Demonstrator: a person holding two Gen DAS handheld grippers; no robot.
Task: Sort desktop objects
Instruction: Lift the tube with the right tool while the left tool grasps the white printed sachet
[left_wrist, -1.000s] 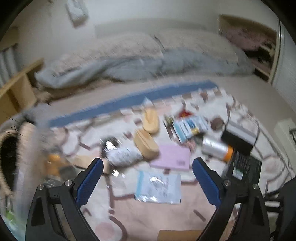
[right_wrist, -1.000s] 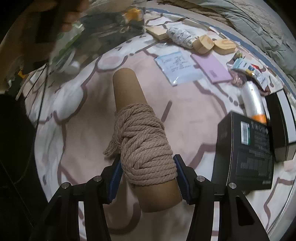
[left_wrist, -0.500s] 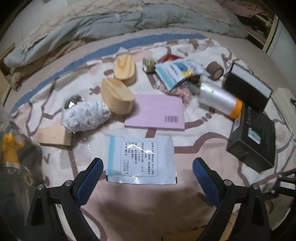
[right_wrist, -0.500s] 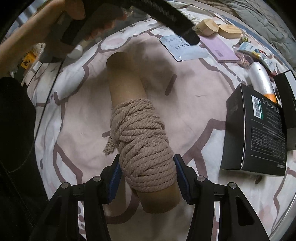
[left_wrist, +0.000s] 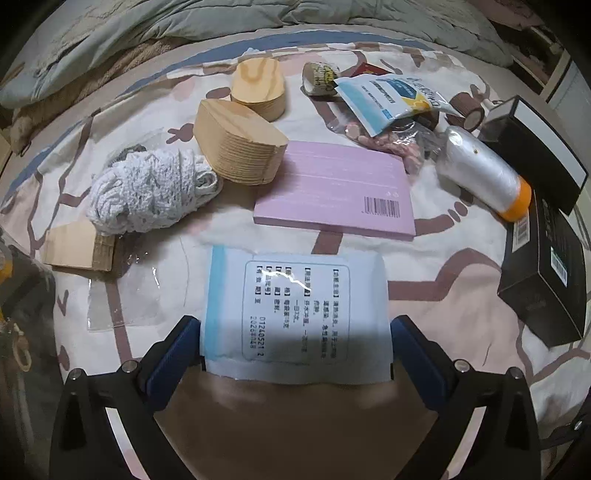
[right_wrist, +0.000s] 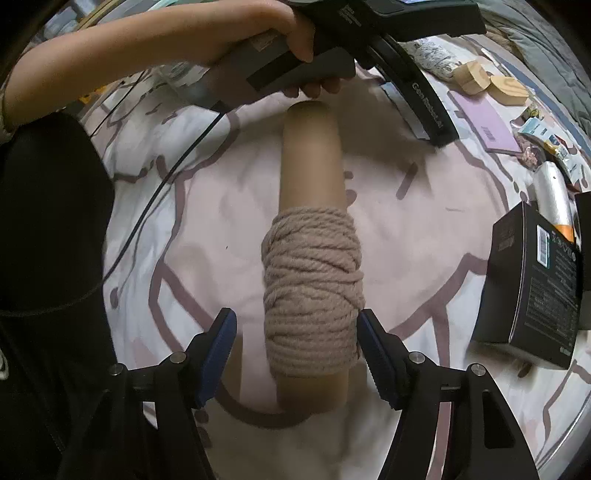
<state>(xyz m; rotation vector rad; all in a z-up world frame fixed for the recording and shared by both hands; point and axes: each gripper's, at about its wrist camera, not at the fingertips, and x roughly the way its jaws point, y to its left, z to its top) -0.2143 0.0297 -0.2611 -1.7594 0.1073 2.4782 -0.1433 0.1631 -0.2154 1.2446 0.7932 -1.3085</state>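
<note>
- Partly hidden: near edge of the white-and-blue sachet (left_wrist: 295, 314) lies in shadow; its printed label is legible only as small characters and digits.
- Left gripper (left_wrist: 295, 347) has its jaws wide apart, one blue pad at each side of the sachet's near corners; actual contact cannot be judged from this view.
- Right gripper (right_wrist: 297, 350): jaws apart around the rope-wound cardboard tube (right_wrist: 312, 280). Right pad sits against or just beside the rope; left pad stands clear of it with a visible gap.
- Tube lies on the patterned cloth (right_wrist: 406, 236), far end pointing toward the person's hand (right_wrist: 291, 40), which holds the other gripper's handle.
- Clear bag (left_wrist: 391, 138) behind the pink booklet (left_wrist: 332, 188) holds small pink pieces; what they are cannot be made out. A blue-and-white pouch (left_wrist: 384, 98) lies over it.
- Flat clear plastic bag (left_wrist: 125, 295) left of the sachet is hard to see against the cloth.
- White cord bundle (left_wrist: 147, 192) rests against a wooden block (left_wrist: 236, 147); a second block (left_wrist: 260, 86) sits behind.
- Black boxes (left_wrist: 546, 277) at right are cut off by the lens edge; a plastic-film roll with an orange end (left_wrist: 484, 173) lies beside them.
</note>
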